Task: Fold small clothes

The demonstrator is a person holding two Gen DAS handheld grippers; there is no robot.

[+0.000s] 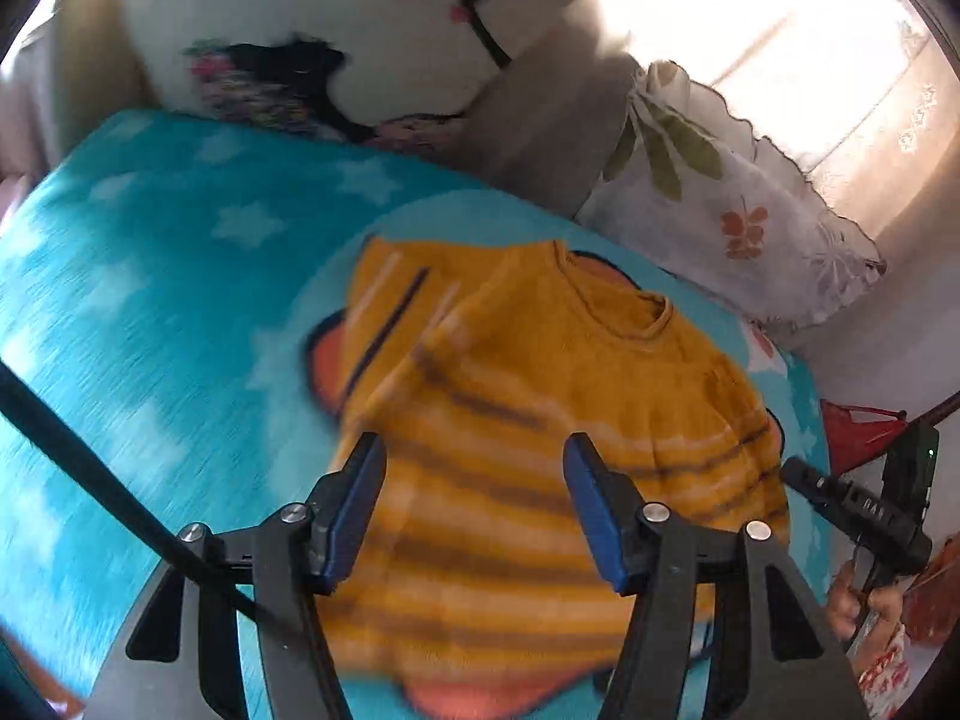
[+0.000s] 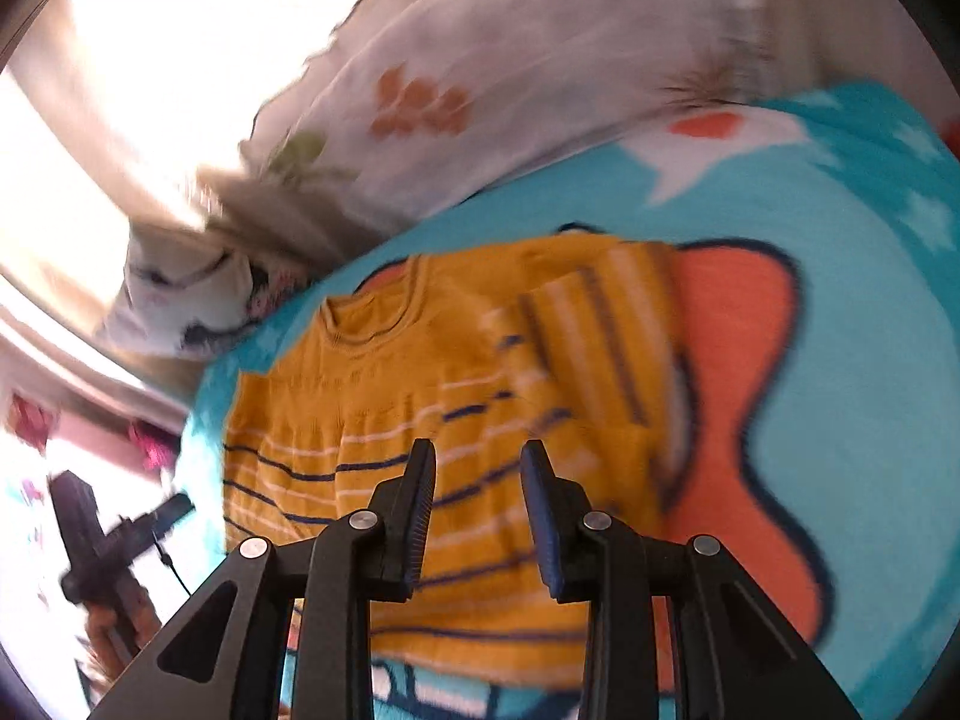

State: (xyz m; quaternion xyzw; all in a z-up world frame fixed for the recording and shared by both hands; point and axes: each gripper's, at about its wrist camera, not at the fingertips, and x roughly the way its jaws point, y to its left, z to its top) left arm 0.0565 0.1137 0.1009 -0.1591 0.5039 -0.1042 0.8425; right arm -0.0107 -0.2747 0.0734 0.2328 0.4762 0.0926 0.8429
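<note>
The sweater [image 1: 540, 420] lay flat on the blanket [image 1: 150, 330], neck toward the pillows [image 1: 720, 210], right under both tools. It was a small yellow knit w/ dark and white stripes. 1 sleeve [image 1: 396, 312] was already folded in over the body; in the right wrist view that same sleeve [image 2: 600, 336] sat across the chest on the side toward the orange fish print. So the fold looked started, not finished: prob. the other sleeve and the hem-to-neck fold were still left, judging by how much of the body lay open.

The left tool [image 1: 474, 510] had its 2 fingers well apart, nothing between them, hanging above the striped lower part w/o touching. The right tool [image 2: 477, 510] had a narrower gap, also empty, pads clear of the cloth. Neither held anything.

Hard to make out: both views were blurred, so stripe edges and sleeve cuff were smeared. The hem was hidden behind the tool bodies in both views. The far sleeve's state couldn't be told; that edge ran to the side near the other tool, seen small at the frame edge w/ a bit of hand [image 1: 864, 606]. Bright window light washed out the top corner.
</note>
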